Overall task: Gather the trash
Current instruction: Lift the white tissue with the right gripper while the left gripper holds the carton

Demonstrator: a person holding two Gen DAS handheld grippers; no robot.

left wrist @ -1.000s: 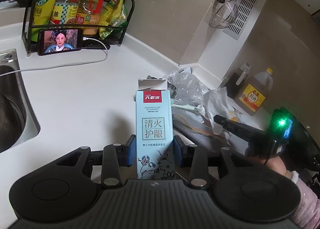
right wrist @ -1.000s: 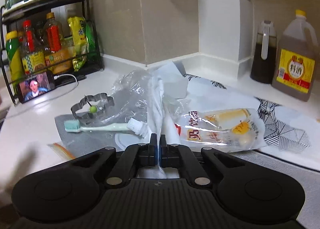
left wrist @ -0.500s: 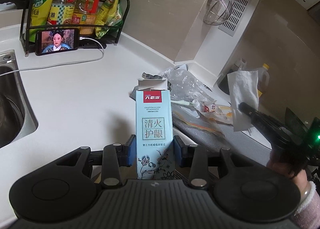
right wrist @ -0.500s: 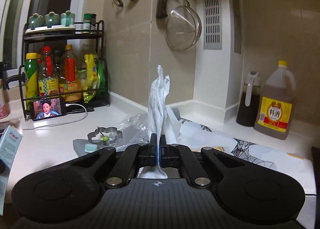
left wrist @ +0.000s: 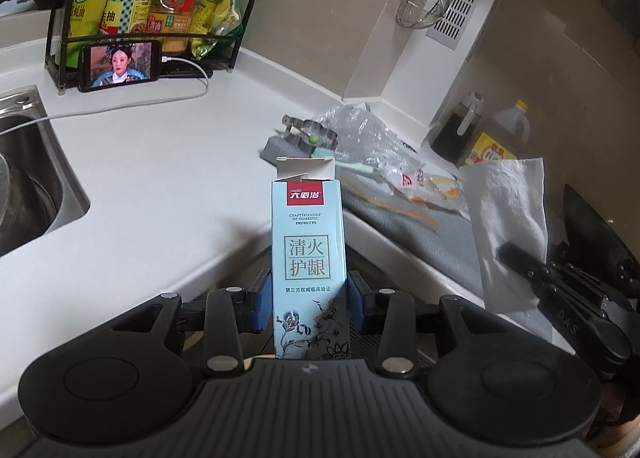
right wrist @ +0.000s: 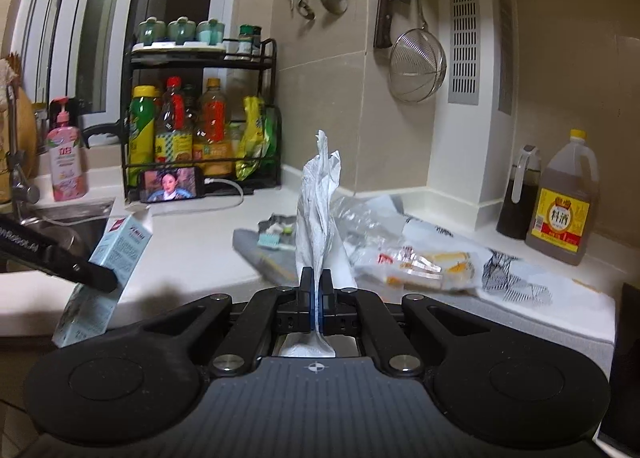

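Left tool [left wrist: 309,300] is clamped on a pale blue carton [left wrist: 307,254], blue pads pressed to both its sides, the box standing upright in the centre of the left wrist view with its top flap open, held out past the near edge of the white tabletop [left wrist: 168,177]. Over in the right wrist view, the right tool [right wrist: 316,298] has its fingers pinched together on a crumpled white tissue [right wrist: 320,209], which sticks straight up from the pads in mid-frame. That same tissue shows at the right of the left wrist view, hanging off the other tool's dark tip. More litter sits on the tabletop beyond: a crinkled clear plastic bag [left wrist: 360,129] and a snack wrapper [right wrist: 416,262] right of centre, lying on a grey mat [left wrist: 404,225]. A phone [left wrist: 120,65] leans against the bottle rack [right wrist: 200,117] in the upper left, and a sink [left wrist: 24,181] sits at the left edge.
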